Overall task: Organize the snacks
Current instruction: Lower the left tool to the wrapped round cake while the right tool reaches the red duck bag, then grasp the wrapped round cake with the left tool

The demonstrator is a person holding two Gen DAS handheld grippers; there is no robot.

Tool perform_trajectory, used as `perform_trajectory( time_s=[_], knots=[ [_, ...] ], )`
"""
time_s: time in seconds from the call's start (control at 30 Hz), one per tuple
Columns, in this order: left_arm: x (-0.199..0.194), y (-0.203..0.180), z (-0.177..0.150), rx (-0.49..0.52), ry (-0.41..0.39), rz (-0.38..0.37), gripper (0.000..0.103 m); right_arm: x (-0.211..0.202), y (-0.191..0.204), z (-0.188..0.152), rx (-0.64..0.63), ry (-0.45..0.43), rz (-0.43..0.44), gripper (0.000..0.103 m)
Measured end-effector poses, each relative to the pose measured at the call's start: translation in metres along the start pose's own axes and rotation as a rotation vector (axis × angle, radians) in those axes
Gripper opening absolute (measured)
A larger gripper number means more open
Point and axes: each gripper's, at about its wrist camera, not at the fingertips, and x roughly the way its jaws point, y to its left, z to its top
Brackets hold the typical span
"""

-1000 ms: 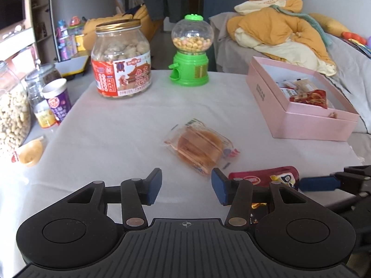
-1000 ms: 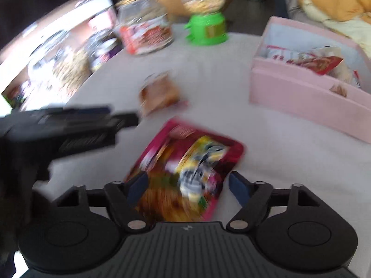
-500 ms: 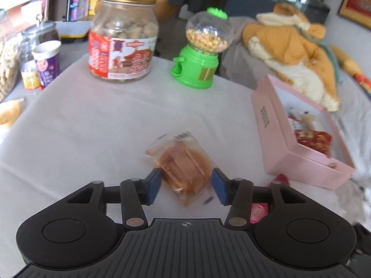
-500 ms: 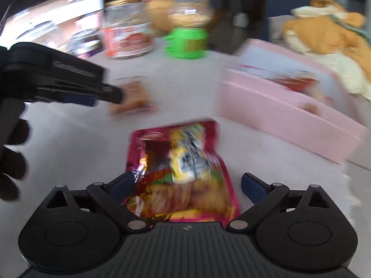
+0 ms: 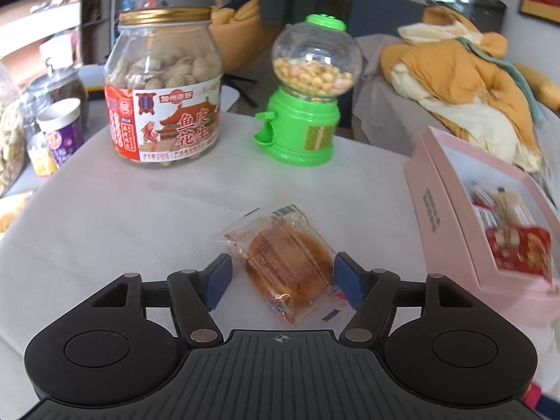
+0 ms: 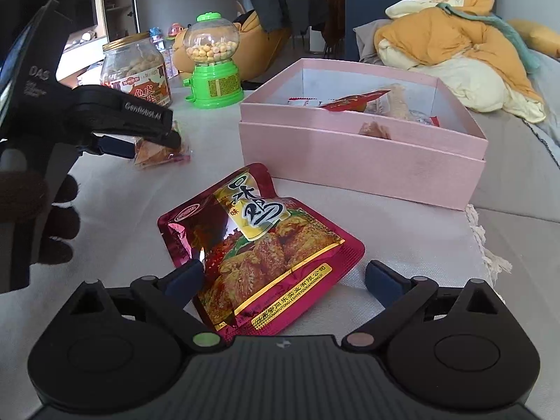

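A clear-wrapped brown cake (image 5: 288, 266) lies on the white tablecloth between the pads of my left gripper (image 5: 281, 281), which is open around it; the right pad looks close to the wrapper. The cake also shows in the right wrist view (image 6: 157, 152) under the left gripper (image 6: 140, 143). A red foil snack pouch (image 6: 266, 248) lies flat between the open fingers of my right gripper (image 6: 285, 280). The pink box (image 6: 360, 161) holding several wrapped snacks stands behind the pouch, and at the right in the left wrist view (image 5: 441, 210).
A peanut jar with a gold lid (image 5: 164, 94) and a green candy dispenser (image 5: 308, 94) stand at the back of the table. Cups and jars (image 5: 59, 133) crowd the left edge. A sofa with orange and cream blankets (image 6: 455, 45) lies beyond the box.
My left gripper has moved forward over the cake, which now sits between its pads. My right gripper has closed in on the red pouch and swung right toward the box.
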Motion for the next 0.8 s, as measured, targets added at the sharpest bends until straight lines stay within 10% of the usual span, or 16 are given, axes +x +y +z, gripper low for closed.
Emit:
perform_trajectory(
  time_s=[0.23, 0.43, 0.8],
  knots=[
    [0.006, 0.008, 0.016, -0.192, 0.030, -0.018, 0.069, 0.000, 0.000, -0.001, 0.004, -0.002, 0.001, 0.099],
    [0.012, -0.004, 0.016, -0.043, -0.011, 0.062, 0.074, 0.000, 0.000, -0.001, 0.004, -0.002, 0.001, 0.099],
    [-0.025, 0.022, -0.020, 0.135, -0.056, -0.136, 0.057, 0.000, 0.000, -0.001, 0.004, -0.002, 0.001, 0.099]
  ],
)
